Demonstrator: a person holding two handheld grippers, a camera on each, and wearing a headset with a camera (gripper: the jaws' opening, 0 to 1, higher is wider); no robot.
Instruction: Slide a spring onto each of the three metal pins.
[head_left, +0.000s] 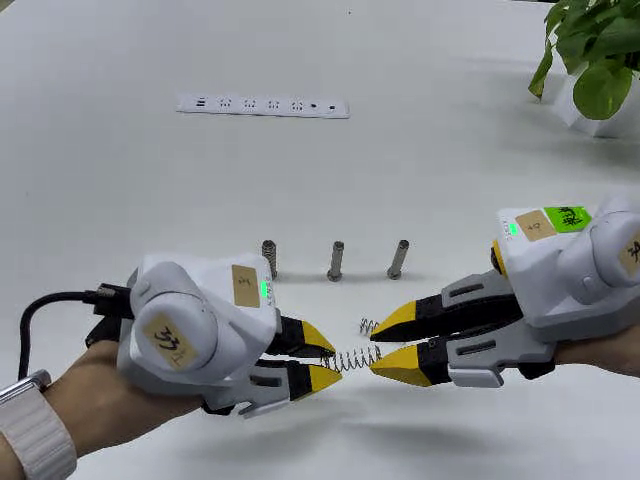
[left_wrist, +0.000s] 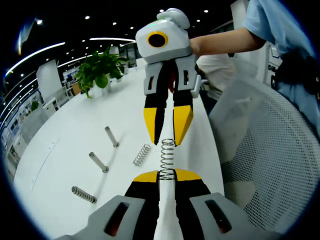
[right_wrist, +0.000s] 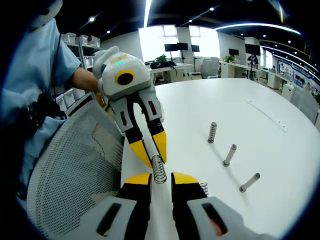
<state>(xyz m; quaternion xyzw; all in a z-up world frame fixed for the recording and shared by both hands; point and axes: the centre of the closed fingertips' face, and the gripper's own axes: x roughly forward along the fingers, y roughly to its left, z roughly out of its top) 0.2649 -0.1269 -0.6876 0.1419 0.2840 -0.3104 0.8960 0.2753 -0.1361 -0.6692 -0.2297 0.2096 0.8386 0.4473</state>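
Observation:
My left gripper (head_left: 332, 362) (left_wrist: 166, 175) is shut on one end of a small spring (head_left: 350, 358) (left_wrist: 167, 156) held just above the table. The spring's free end reaches between the tips of my right gripper (head_left: 375, 350) (right_wrist: 160, 177), whose jaws stand apart around it. Three metal pins stand in a row behind the grippers. The left pin (head_left: 269, 258) (right_wrist: 212, 132) wears a spring; the middle pin (head_left: 336, 260) and the right pin (head_left: 398, 258) are bare. A loose spring (head_left: 368, 325) (left_wrist: 141, 155) lies on the table in front of the pins.
A white power strip (head_left: 263, 105) lies farther back on the white table (head_left: 130, 200). A potted plant (head_left: 590, 55) stands at the back right. A mesh chair (right_wrist: 75, 165) sits at the table's near edge, beside a person in a blue shirt.

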